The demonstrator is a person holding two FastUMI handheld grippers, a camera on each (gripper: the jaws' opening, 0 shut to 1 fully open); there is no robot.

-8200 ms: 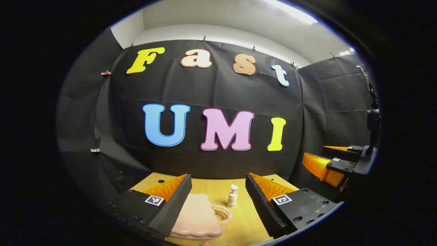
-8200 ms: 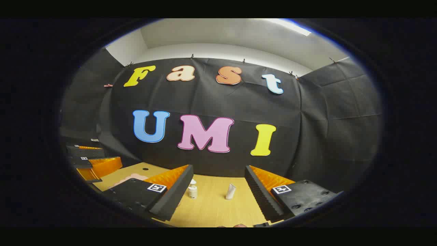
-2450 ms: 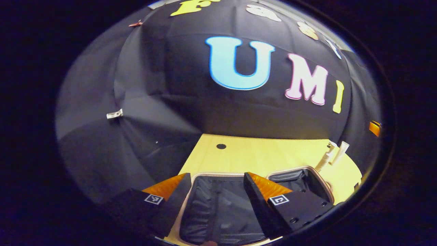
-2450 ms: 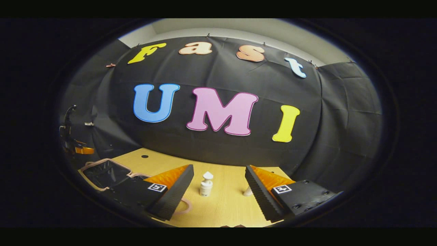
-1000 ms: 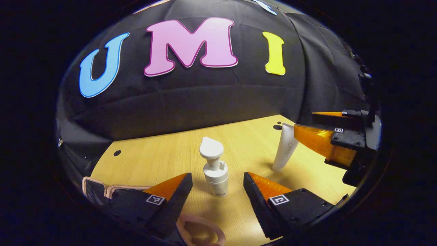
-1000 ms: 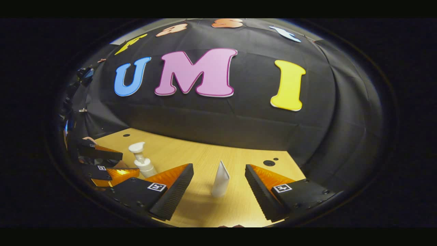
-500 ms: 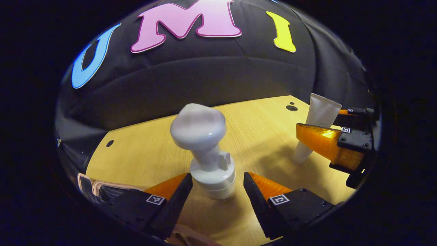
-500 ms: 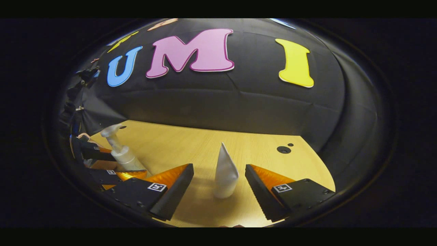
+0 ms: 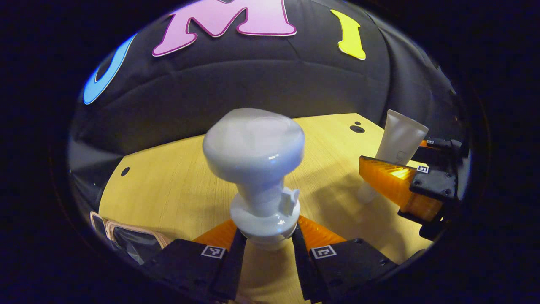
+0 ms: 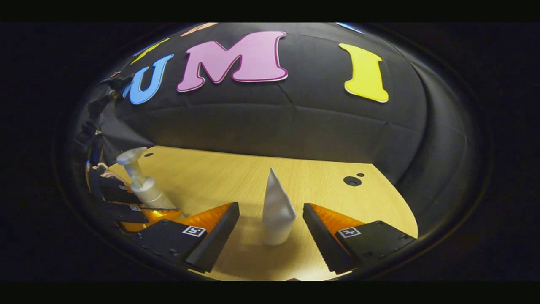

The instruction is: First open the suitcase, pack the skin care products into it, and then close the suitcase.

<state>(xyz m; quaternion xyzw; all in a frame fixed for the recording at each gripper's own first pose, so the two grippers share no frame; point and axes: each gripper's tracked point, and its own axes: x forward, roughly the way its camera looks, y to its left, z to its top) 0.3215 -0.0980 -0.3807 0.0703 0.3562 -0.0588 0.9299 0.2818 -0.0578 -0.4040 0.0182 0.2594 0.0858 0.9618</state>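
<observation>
Bare table [image 10: 320, 185] behind tube [image 10: 276, 213] & pump bottle [image 9: 259, 169]; open suitcase [image 9: 126, 240] blocks left edge.

Wooden table [image 9: 177, 185] with holes [image 9: 357, 128]

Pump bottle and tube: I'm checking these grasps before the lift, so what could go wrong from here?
1. The left gripper is closed low on the pump bottle, whose big head stands high above the fingers; it may tip or swivel when lifted.
2. The tube stands on its cap between the open right gripper fingers; an uneven close could knock it over.
3. The suitcase is off to the left, so carrying could loosen either grasp.
</observation>
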